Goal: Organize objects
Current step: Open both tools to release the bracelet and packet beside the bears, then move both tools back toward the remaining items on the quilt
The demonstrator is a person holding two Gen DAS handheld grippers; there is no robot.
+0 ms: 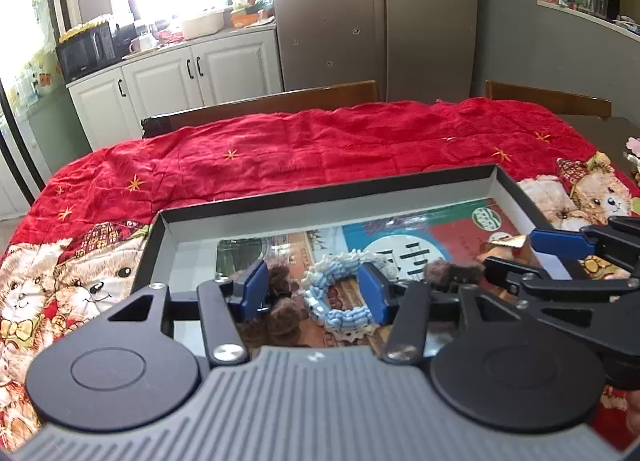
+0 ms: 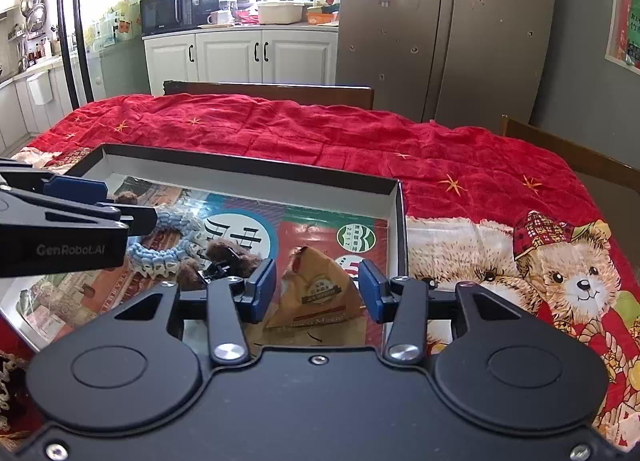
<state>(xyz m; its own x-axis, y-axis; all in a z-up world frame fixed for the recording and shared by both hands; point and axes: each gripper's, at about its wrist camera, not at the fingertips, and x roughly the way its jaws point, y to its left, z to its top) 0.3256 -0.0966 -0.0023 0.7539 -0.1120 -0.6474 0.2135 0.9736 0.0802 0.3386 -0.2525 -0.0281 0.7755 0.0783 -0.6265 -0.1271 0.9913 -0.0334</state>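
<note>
Shallow black cardboard tray (image 1: 328, 191) with pale inner walls sits on a red quilted cloth (image 1: 280, 145) printed with teddy bears; its floor is lined with a glossy printed sheet.

Left to right inside the tray, left wrist view: brown fuzzy hair clip (image 1: 280, 301) just inside the left blue finger pad; light-blue and white knitted scrunchie ring (image 1: 340, 293) lying flat, partly between the pads, its right side against or behind the right pad, contact unclear. Left gripper (image 1: 314, 291) hovers low over both, jaws spread wide, nothing held.

Further right, a tan paper snack packet (image 2: 316, 293) lies on the tray floor near the right wall. Right gripper (image 2: 316, 291) hangs over it, jaws wide apart, packet framed between the blue pads, not pinched.

Behind: wooden chair backs (image 2: 280, 91), white cabinets, steel refrigerator.
</note>
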